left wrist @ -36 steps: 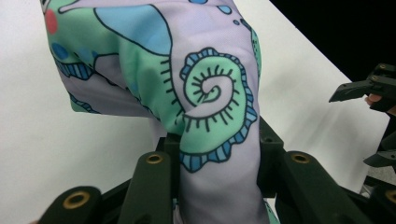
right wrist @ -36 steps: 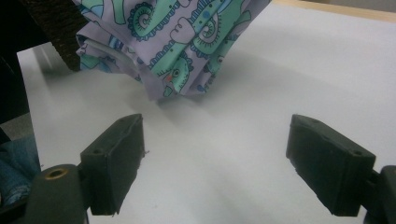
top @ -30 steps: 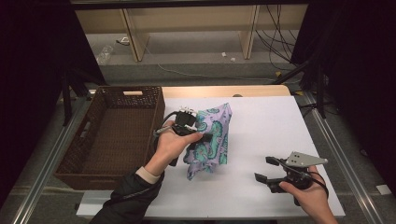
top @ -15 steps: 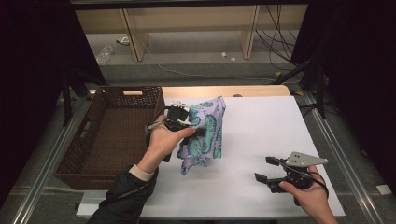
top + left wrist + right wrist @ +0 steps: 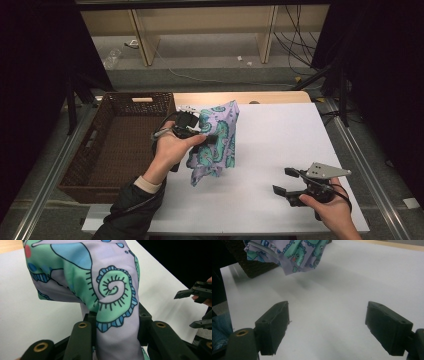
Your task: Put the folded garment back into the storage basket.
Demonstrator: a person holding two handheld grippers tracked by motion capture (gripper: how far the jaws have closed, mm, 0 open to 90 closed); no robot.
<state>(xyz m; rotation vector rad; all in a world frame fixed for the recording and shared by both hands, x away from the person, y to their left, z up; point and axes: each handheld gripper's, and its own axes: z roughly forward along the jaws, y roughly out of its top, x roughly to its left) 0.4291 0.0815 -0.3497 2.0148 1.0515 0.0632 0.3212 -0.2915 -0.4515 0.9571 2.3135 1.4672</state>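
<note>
Left hand-held gripper [image 5: 212,138] clamped on a bunched fold of the paisley-print cloth [image 5: 217,145], lifted clear of the white desk [image 5: 280,145] just beside the wicker basket [image 5: 100,172], lower corners hanging free. Gripped by a gathered fold rather than an edge, probably so that the whole piece rises in one go and can swing over the basket rim (a judgement, not a certainty). Basket open-topped, apparently holding nothing, placed to the cloth's left with its near wall close enough for a short carry. Right hand-held gripper [image 5: 290,182], well apart from the basket toward the desk's opposite side, jaws spread wide, nothing between them, seemingly parked out of the way.
</note>
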